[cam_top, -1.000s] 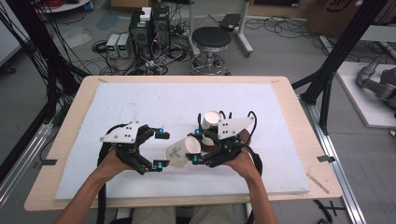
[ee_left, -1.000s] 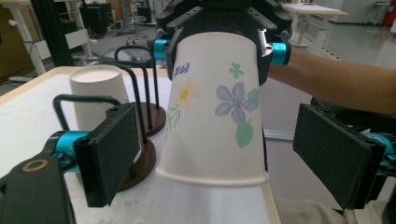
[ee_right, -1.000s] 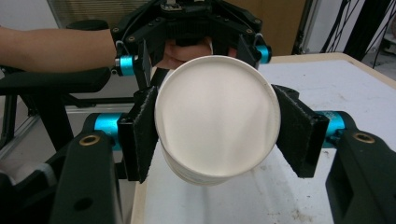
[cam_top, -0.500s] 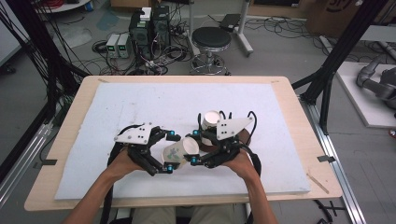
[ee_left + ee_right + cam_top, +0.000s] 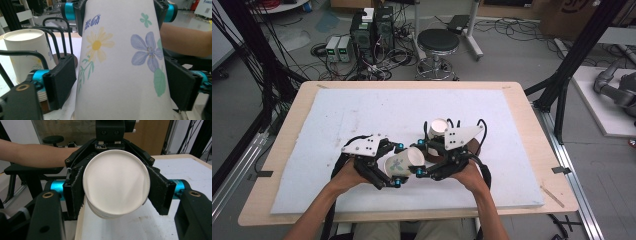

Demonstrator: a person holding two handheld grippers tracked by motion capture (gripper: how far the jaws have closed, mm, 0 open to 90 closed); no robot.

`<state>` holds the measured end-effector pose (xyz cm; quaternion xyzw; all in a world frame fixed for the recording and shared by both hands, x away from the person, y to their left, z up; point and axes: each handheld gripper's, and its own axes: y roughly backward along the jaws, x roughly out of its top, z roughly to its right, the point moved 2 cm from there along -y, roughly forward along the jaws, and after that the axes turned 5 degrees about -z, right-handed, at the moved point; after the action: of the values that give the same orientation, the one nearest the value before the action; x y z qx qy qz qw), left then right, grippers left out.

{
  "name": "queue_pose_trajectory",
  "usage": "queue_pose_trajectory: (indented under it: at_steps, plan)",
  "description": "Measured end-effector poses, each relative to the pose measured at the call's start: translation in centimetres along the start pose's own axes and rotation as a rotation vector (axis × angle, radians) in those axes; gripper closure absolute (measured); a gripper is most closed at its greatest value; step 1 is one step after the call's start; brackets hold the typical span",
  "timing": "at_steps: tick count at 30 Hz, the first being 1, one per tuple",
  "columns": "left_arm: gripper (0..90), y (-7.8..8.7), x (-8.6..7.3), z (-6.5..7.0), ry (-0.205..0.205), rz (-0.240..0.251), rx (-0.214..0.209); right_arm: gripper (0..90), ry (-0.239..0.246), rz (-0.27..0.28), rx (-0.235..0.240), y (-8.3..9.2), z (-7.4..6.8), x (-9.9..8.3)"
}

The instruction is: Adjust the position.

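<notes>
Cups (image 5: 404, 162) are what both grippers work on, low in the middle of the high view. They form a nested stack, lying on its side between the two hands, its white base turned toward the right of the frame. The right gripper (image 5: 424, 171) is clamped on that end: its own view shows the round base (image 5: 116, 181) square-on, and several stacked rims beneath it. Its jaws are as tight as they go, seemingly to anchor the stack.

The left gripper (image 5: 396, 170) takes the outer, flowered cup (image 5: 120, 62), which reaches from top to bottom of its view. Its jaws have just been closing, with that cup between them, and the black pads (image 5: 63, 77) now look to sit against its sides. Whether they press hard yet is unclear. Holding one end with each gripper makes sense as a way to pull one cup off the rest.

Another cup (image 5: 438, 131) stands upside down on a dark coaster (image 5: 472, 147) just above the right gripper. It is probably one already taken off and parked clear of the hands on the white mat (image 5: 362, 110).
</notes>
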<state>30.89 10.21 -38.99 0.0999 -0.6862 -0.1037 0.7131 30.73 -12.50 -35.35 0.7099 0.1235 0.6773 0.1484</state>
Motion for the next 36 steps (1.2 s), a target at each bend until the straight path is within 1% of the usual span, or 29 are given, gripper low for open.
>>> queue_pose_trajectory:
  at_steps: [4, 5, 16, 17, 18, 19, 20, 22, 28, 30, 33, 34, 36]
  plan:
    - [26.1, 0.2, 0.0, 0.1, -0.021, 0.01, -0.013, 37.1, -0.005, 0.004, 0.0, 0.1, 0.0, 0.0]
    - [26.8, 0.3, -0.1, 0.1, -0.024, 0.009, -0.011, 37.1, -0.003, 0.006, 0.006, 0.2, 0.0, 0.0]
    - [31.0, 0.4, -0.2, 0.2, -0.03, 0.005, 0.002, 37.0, 0.003, 0.004, 0.006, 0.0, -0.1, -0.1]
    - [31.0, 0.4, -0.2, 0.2, -0.03, 0.0, 0.005, 36.1, 0.001, 0.002, 0.004, 0.1, -0.1, -0.1]
    - [31.0, 0.4, -0.2, 0.2, -0.028, -0.003, 0.003, 31.1, 0.007, 0.002, -0.003, 0.0, -0.1, -0.1]
    - [31.0, 0.4, -0.3, 0.2, -0.028, -0.003, 0.004, 19.9, 0.009, -0.005, -0.019, 0.0, -0.1, -0.1]
    - [31.0, 0.4, -0.3, 0.2, -0.025, -0.005, 0.006, 14.5, -0.002, -0.007, -0.039, -0.1, -0.1, -0.1]
    - [31.0, 0.5, -0.3, 0.2, -0.027, -0.006, 0.005, 14.5, -0.005, -0.014, -0.057, -0.1, -0.1, 0.0]
    - [30.8, 0.6, -0.3, 0.3, -0.025, -0.013, 0.012, 14.5, -0.001, -0.011, -0.042, 0.2, -0.2, -0.1]
    - [30.8, 0.9, -0.3, 0.4, -0.026, -0.027, 0.021, 14.4, -0.002, -0.013, -0.034, 0.4, -0.2, -0.1]
    - [30.8, 1.7, -0.2, 0.6, -0.022, -0.063, 0.04, 14.5, -0.005, -0.032, -0.037, 0.7, -0.3, -0.1]
    - [30.8, 2.1, -0.2, 0.7, -0.019, -0.08, 0.046, 14.5, -0.002, -0.034, -0.034, 0.8, -0.3, 0.0]
    - [30.8, 2.8, 0.0, 0.8, -0.016, -0.117, 0.058, 14.5, 0.006, -0.055, -0.047, 0.8, -0.4, 0.1]
